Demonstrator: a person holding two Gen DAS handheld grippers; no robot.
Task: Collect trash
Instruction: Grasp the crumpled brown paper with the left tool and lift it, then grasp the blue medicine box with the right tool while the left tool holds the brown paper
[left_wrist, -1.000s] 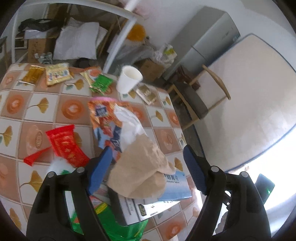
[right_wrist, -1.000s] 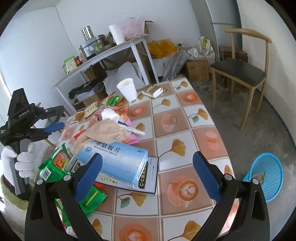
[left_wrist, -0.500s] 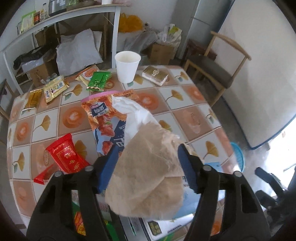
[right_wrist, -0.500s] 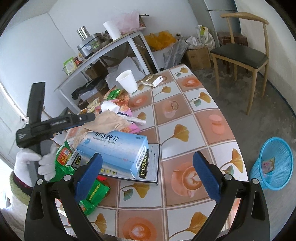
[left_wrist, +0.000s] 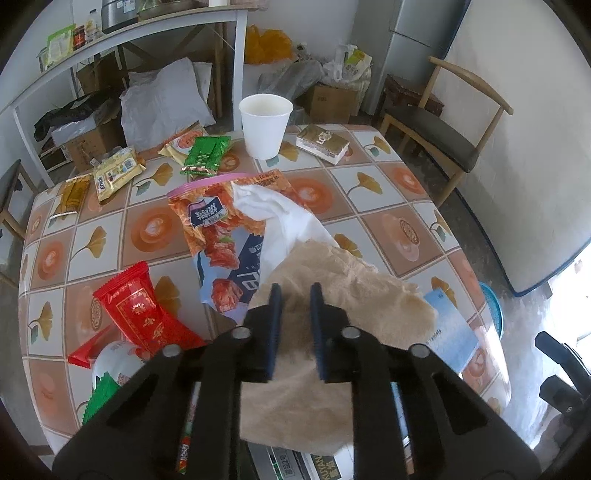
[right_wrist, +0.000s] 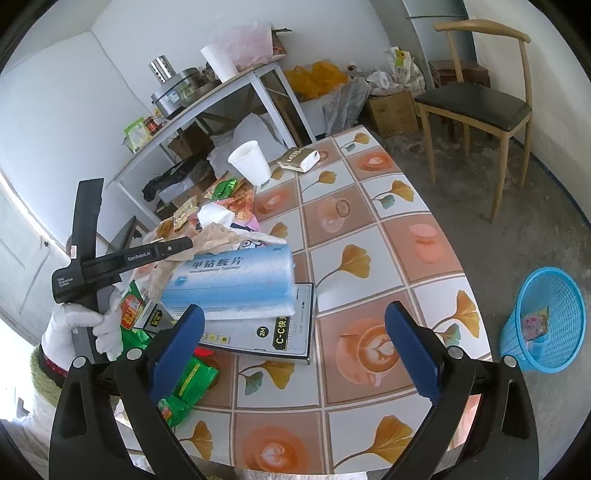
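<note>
The left gripper (left_wrist: 294, 291) is closing on the crumpled brown paper (left_wrist: 332, 295), atop the blue box (right_wrist: 236, 280) at the bench's six o'clock edge. Light, soft; pinch a fold. The right gripper (right_wrist: 291, 350) hangs spread.

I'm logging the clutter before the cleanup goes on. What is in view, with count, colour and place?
crumpled brown paper: one, tan, on the pile at the table's near end, left jaws closing on it
white tissue: one, white, just beyond the brown paper
orange snack bag: one, orange, mid-table
red wrapper: one, red, left of the pile
white paper cup: one, white, upright at the far end
gold carton: one, gold and white, right of the cup
blue box: one, pale blue, atop a flat black-edged box
blue basket: one, blue, on the floor
wooden chair: one, dark seat, beyond the table
left gripper: closing
right gripper: open, empty
gloved hand: white glove
</note>
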